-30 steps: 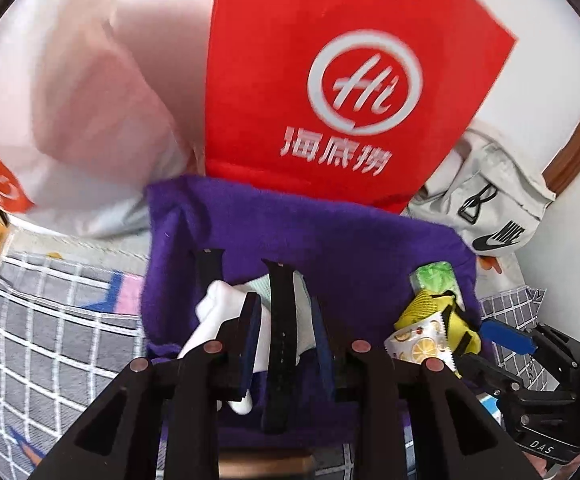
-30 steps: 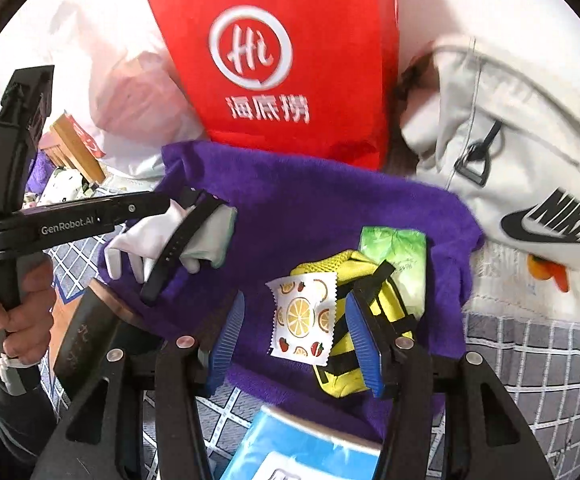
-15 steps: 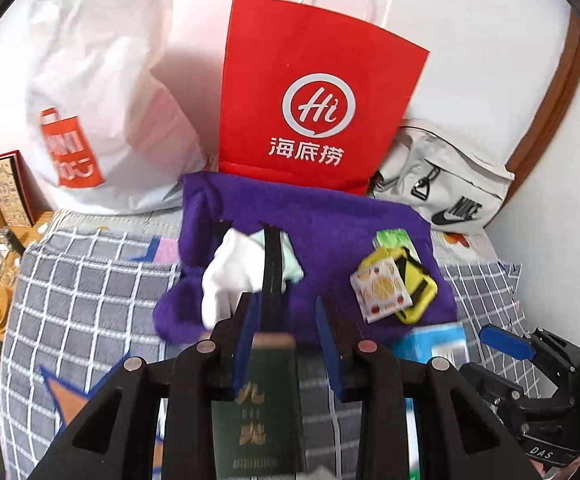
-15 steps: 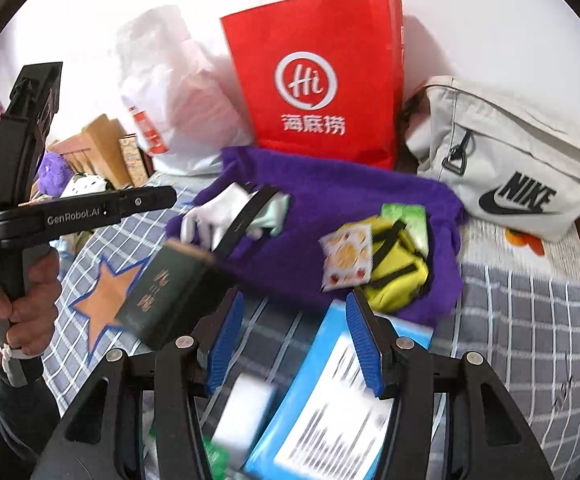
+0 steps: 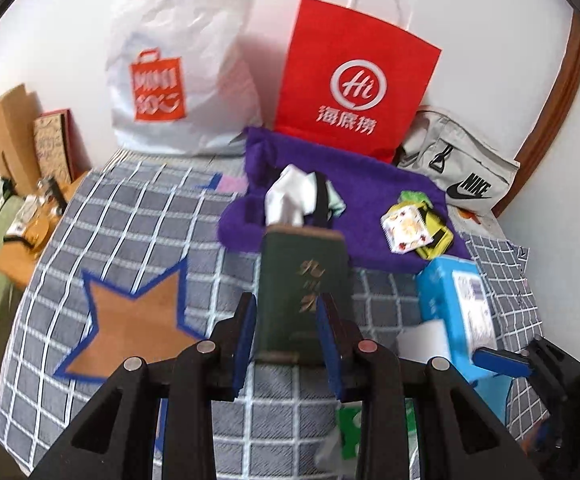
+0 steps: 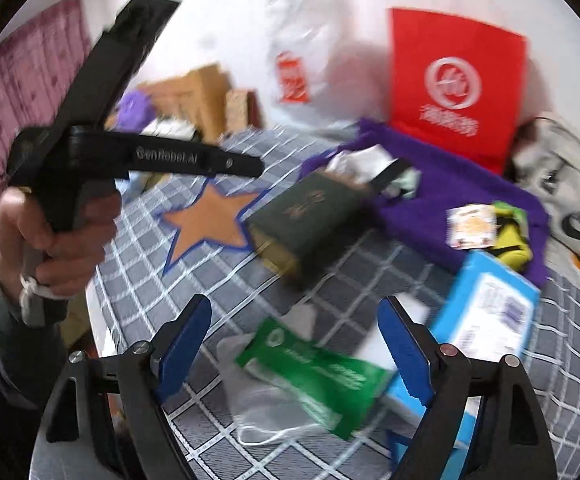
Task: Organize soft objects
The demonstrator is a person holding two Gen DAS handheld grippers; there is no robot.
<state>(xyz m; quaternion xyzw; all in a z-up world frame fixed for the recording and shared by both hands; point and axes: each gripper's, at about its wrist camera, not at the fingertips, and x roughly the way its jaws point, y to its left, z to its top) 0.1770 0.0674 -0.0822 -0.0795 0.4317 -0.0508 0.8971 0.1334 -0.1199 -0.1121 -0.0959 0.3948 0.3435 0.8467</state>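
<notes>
- Clenched in the left gripper (image 5: 285, 308): the dark green book (image 5: 304, 272), lower end between the blue pads, upper end projecting ahead of the tips.
- Judged stiff and fairly heavy, hence no soft object; probably being cleared out of the way. Firm grip on the two long edges advisable, since a hard cover may pivot between narrow pads.
- Seen from the right wrist view: the same book tilted, apparently lifted off the checked bedcover (image 6: 225, 280), ahead of the tool gripped in the left hand (image 6: 57, 232).
- Just opened wide, and pressing on nothing: the right gripper (image 6: 294, 304). Lying flat ahead of and between its pads, touched by neither: the green packet (image 6: 314, 372), with loose clear film trailing from its near end.
- Packet judged light, limp and slick. Best taken across its short width near the middle, pads down onto the bedcover; a hold on the film alone likely to slip or to let the packet swing.
- Well ahead of both pairs of jaws, on the purple towel (image 5: 370, 184): a white cloth (image 5: 290, 196) crossed by a black strap, a yellow pouch (image 5: 434, 236) and a fruit-print sachet (image 5: 404, 230) resting against it.
- All judged soft and light: cloth to be pinched at a bunched fold, pouch across its padded body, sachet by one flat edge.
- Just outside the right-hand jaw of the right gripper: a blue box (image 6: 486, 308), stiff by the look, to be kept clear of on the descent.
</notes>
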